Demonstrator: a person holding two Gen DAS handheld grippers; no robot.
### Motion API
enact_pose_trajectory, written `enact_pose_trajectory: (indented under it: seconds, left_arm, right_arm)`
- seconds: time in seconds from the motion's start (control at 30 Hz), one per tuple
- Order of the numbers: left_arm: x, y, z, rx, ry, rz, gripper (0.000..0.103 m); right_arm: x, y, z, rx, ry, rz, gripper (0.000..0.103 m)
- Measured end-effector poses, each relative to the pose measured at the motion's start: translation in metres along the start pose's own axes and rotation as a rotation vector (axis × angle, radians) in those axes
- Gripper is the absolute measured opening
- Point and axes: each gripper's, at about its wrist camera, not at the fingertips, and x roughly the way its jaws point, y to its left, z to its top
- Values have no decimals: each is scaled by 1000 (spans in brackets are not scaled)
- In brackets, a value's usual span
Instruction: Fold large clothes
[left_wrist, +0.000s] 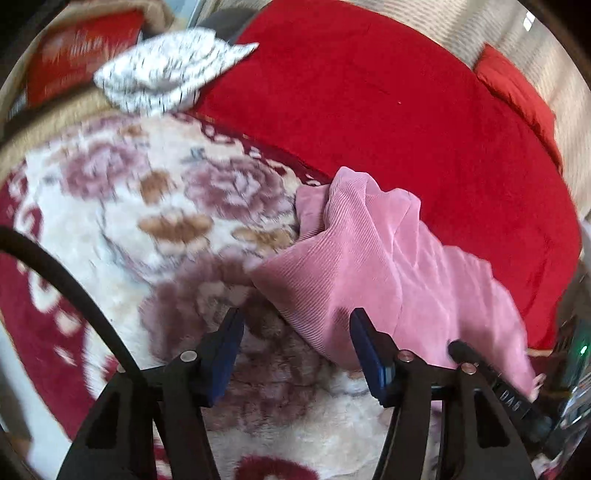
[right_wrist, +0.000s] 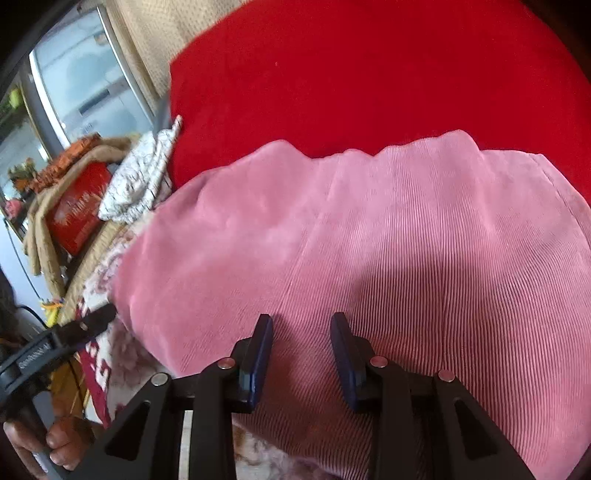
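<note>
A pink ribbed garment (left_wrist: 373, 258) lies bunched on a floral blanket (left_wrist: 155, 206), its far side on a red cover (left_wrist: 388, 110). My left gripper (left_wrist: 295, 328) is open just at the garment's near-left edge, holding nothing. In the right wrist view the pink garment (right_wrist: 369, 240) fills most of the frame. My right gripper (right_wrist: 301, 328) is open close above its ribbed surface, holding nothing. The left gripper's tip (right_wrist: 98, 319) shows at the garment's left edge. The right gripper's tip (left_wrist: 465, 350) shows by the garment in the left wrist view.
A white patterned folded cloth (left_wrist: 166, 70) lies at the far end of the blanket, also in the right wrist view (right_wrist: 140, 177). A red box (right_wrist: 79, 210) and tan fabric (right_wrist: 44, 236) stand beyond it. A black cable (left_wrist: 66, 280) hangs at left.
</note>
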Motion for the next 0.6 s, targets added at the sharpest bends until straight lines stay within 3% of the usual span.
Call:
enact_pose_trajectory:
  seconds: [0.17,0.43,0.47,0.5,0.6]
  left_arm:
    - [20,11,1,-159,51,-99,71]
    - [42,-9,13,-123,-29,-135,70]
    - [44,-10,13,-118,-34,-141,66]
    - [46,-10,15,-117,-36,-149,51]
    - [48,-15,17,-68,-50,-170,38]
  right_arm:
    - [1,-6,0,7,9,26,37]
    - [2,-13,0,59,15,77,35]
    - [3,-13,0,67,16,85,35]
    - [3,-14,0,73,17,94,35]
    - [3,-18,1,93,22,121,35]
